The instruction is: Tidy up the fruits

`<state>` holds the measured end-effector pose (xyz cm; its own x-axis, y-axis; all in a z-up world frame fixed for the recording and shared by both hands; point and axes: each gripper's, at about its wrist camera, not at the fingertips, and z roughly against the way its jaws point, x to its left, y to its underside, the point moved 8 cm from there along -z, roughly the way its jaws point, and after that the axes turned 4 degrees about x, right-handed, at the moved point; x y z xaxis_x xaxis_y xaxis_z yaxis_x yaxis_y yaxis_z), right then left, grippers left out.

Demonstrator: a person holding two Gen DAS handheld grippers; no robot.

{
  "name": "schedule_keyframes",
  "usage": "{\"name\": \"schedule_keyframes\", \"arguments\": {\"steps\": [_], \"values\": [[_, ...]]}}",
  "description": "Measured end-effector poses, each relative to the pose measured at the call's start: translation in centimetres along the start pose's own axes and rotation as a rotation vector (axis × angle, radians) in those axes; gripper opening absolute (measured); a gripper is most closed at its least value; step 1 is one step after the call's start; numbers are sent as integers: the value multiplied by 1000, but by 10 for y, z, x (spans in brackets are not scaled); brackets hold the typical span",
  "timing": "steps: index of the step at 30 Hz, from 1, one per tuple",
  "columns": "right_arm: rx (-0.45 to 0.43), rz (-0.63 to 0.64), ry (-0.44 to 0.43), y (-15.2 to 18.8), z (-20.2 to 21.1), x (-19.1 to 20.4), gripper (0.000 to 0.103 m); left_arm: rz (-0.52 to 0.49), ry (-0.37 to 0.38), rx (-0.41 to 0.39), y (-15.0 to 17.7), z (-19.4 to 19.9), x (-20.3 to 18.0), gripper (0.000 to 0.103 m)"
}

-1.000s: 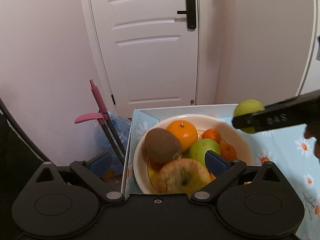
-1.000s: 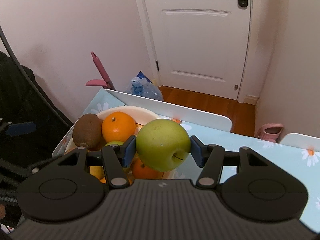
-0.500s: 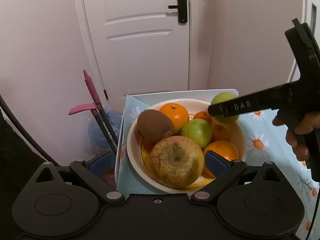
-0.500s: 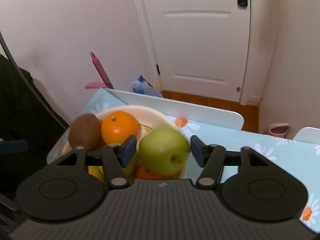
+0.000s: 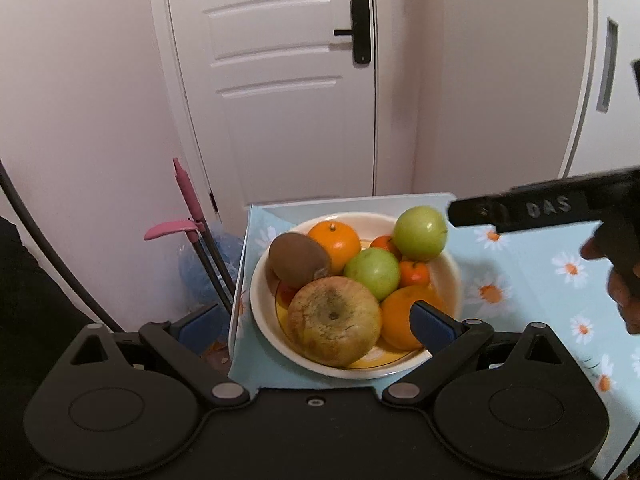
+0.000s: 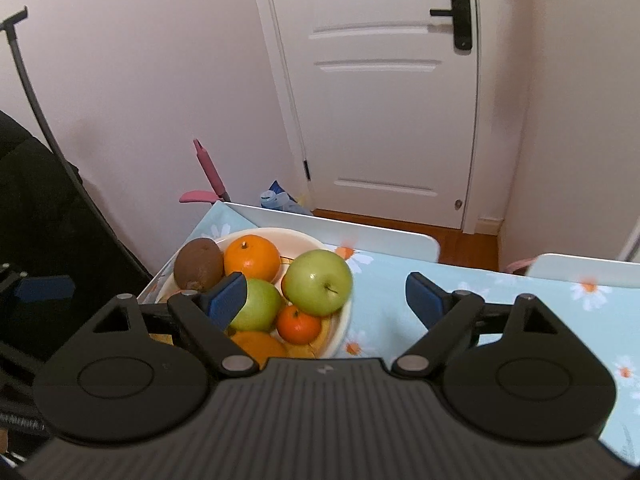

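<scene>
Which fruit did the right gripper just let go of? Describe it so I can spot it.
Start at the cream bowl on the daisy tablecloth. The green apple sits topmost at its right rim, bigger than the other green apple.

Home, looks like a dining corner: white panelled door [image 6: 384, 92] with black lever lock [image 6: 458, 12], pink walls, wood floor [image 6: 404, 226], table under a daisy-print cloth [image 6: 500, 292], fruit bowl [image 5: 454, 276], pink-handled broom [image 5: 186, 192] against wall.

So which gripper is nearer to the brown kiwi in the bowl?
Left. The left gripper hovers open just before the kiwi; the right gripper, fingers opening and empty, is across the bowl.
</scene>
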<state>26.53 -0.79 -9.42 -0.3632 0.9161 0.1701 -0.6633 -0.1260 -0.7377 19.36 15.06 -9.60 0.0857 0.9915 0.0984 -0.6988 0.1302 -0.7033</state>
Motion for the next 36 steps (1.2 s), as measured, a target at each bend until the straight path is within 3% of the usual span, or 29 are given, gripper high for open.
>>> {"name": "schedule_keyframes", "arguments": {"steps": [7,21,26,36], "values": [[-22,-4,32,12,72,-15,102,15,-15,-54,-12,41,-26,101],[-38,-89,240,59,210,-72,103,57,-6,-140,-8,124,-90,102],[-57,-95,336,80,226,-76,103,53,-17,-153,-2,139,-101,103],[-34,-134,383,103,226,-74,103,30,-41,-165,10,147,-109,103]]}}
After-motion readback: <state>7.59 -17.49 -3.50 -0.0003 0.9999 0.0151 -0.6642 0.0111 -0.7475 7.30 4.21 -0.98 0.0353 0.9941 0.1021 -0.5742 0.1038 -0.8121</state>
